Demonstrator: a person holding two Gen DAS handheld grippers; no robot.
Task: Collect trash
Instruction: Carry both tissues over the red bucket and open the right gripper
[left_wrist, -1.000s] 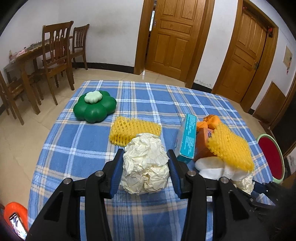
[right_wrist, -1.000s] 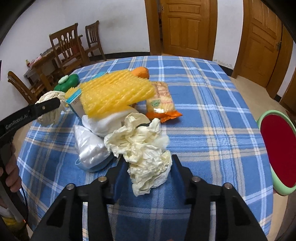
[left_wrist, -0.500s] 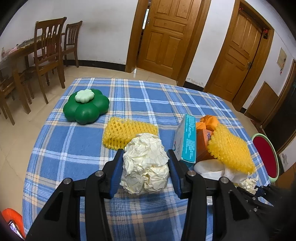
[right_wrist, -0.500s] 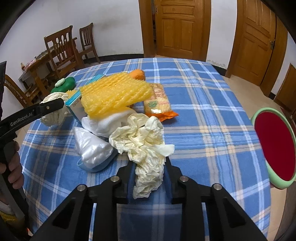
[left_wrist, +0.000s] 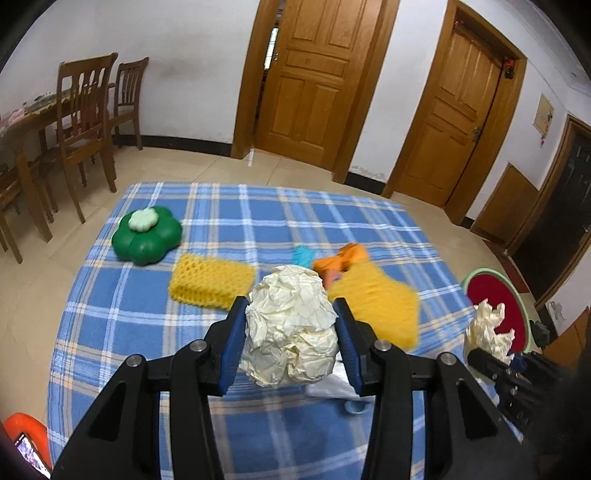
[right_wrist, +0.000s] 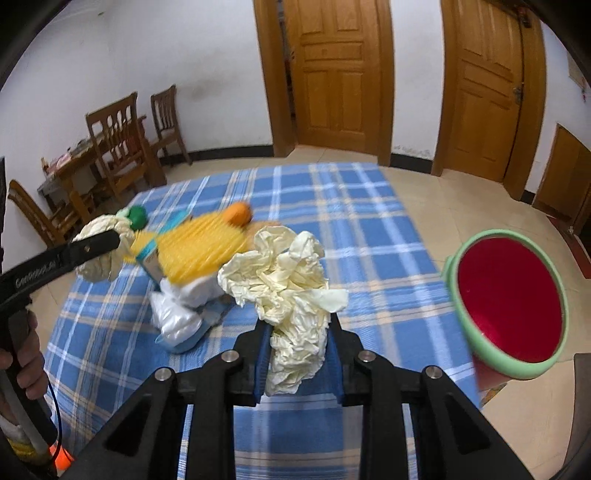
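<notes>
Both grippers had risen off the blue plaid tablecloth since the earlier frames, each carrying a wad of paper. Right gripper: its jaws had just been closing, and the blue pads now pinched the lower tail of a loose, crumpled cream paper wad, whose upper part fanned out above the fingertips. That wad had lain on the cloth a second earlier; now it hung clear of it.

Left gripper: clamped on a tight, rounded ball of crumpled cream paper, pads pressed on both sides, same grip width as before. The ball sat above the cloth, hiding part of the pile behind.

Left on the table: a yellow foam fruit net lying flat near the green flower-shaped plastic container with a pale lid; a second yellow foam net draped over the heap, blurred; an orange object and a teal carton edge behind it; a white crumpled plastic bag at the heap's near side, seen from the right wrist.

A round bin with a pale green rim and red inside stood off the table's right edge, close beside the right gripper's wad in the right wrist view.

A person's hand gripped the left tool's handle at the left edge of that view.
</notes>
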